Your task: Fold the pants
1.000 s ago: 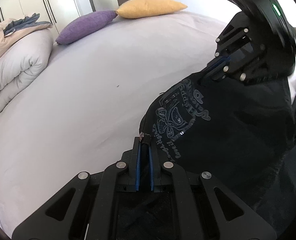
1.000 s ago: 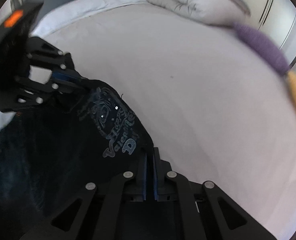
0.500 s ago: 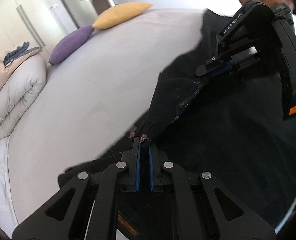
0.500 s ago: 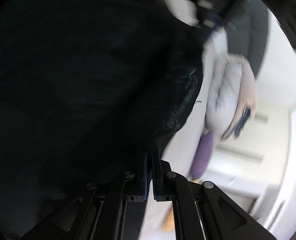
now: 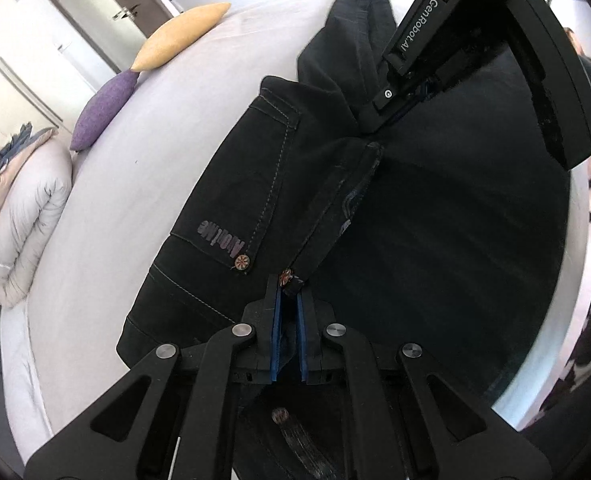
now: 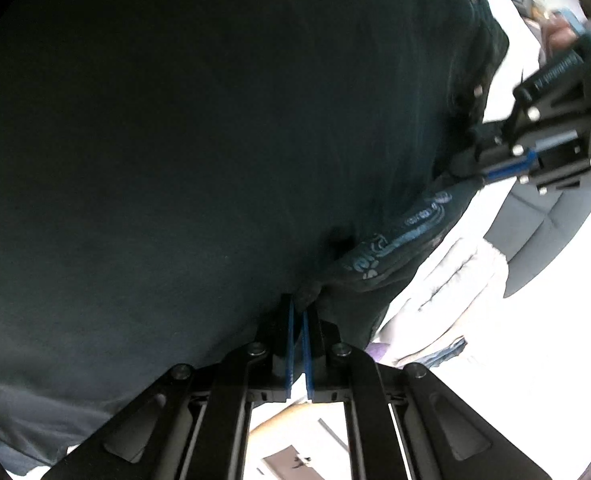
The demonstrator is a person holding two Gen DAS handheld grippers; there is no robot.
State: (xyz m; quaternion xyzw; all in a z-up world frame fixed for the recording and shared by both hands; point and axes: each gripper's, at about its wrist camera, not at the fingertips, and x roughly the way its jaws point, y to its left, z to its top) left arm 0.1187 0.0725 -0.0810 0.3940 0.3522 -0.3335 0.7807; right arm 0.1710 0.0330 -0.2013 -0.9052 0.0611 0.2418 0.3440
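Black pants (image 5: 255, 184) are lying partly on the bed (image 5: 143, 168), their edge being clenched in the left gripper (image 5: 287, 300) nearest and the right gripper (image 5: 391, 116) beyond; purple and yellow pillows (image 5: 107, 108) are lying farthest.

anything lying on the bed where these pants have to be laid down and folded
Nothing visible. Both grippers, left and right, are shut on the black pants. The bed beside them is bare; the purple pillow, yellow pillow and rolled duvet sit at its far edge.
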